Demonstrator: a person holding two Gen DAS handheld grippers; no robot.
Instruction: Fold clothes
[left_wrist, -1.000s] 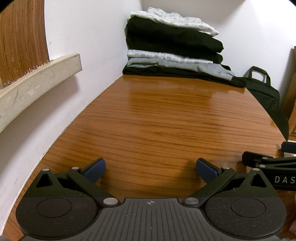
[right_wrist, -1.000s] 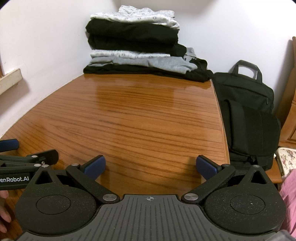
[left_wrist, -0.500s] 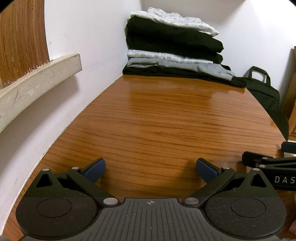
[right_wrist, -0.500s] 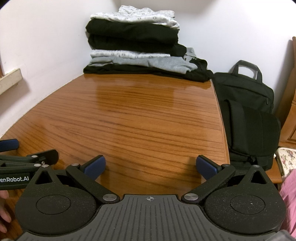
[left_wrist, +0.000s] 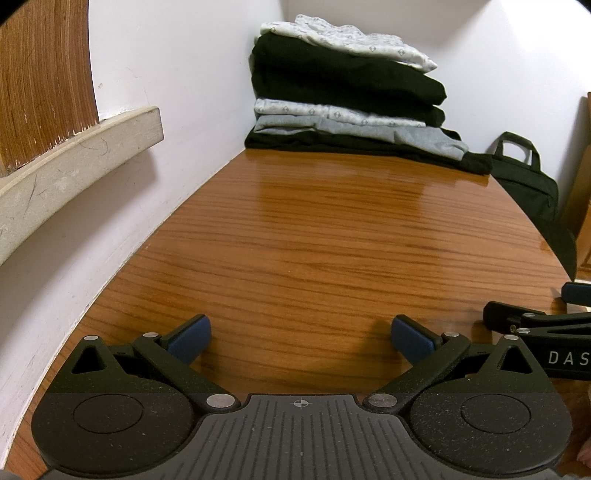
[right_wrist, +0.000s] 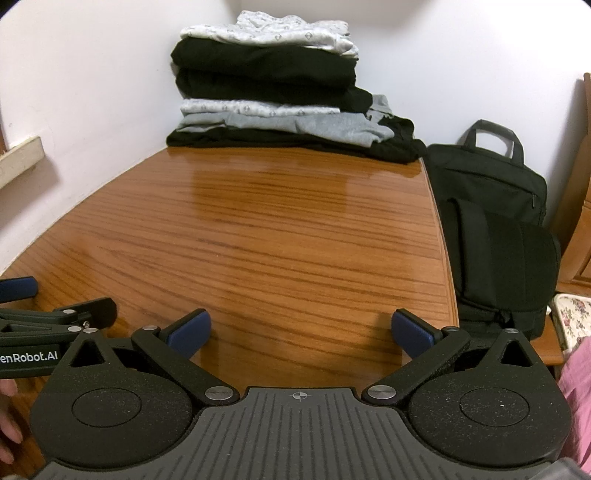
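A stack of folded clothes (left_wrist: 347, 92) sits at the far end of the wooden table (left_wrist: 325, 236), against the wall corner; black, grey and white patterned garments alternate in it. The right wrist view shows the same stack of clothes (right_wrist: 273, 92) beyond the bare table (right_wrist: 280, 236). My left gripper (left_wrist: 301, 338) rests low over the near table edge, open, nothing between its blue pads. My right gripper (right_wrist: 301, 334) sits beside it, also open and empty. Each gripper shows at the edge of the other's view.
A black laptop bag (right_wrist: 491, 221) stands off the table's right side, seen also as a bag (left_wrist: 532, 192) in the left wrist view. A white wall with a pale ledge (left_wrist: 74, 170) runs along the left. A floral cushion (right_wrist: 572, 317) lies at the right.
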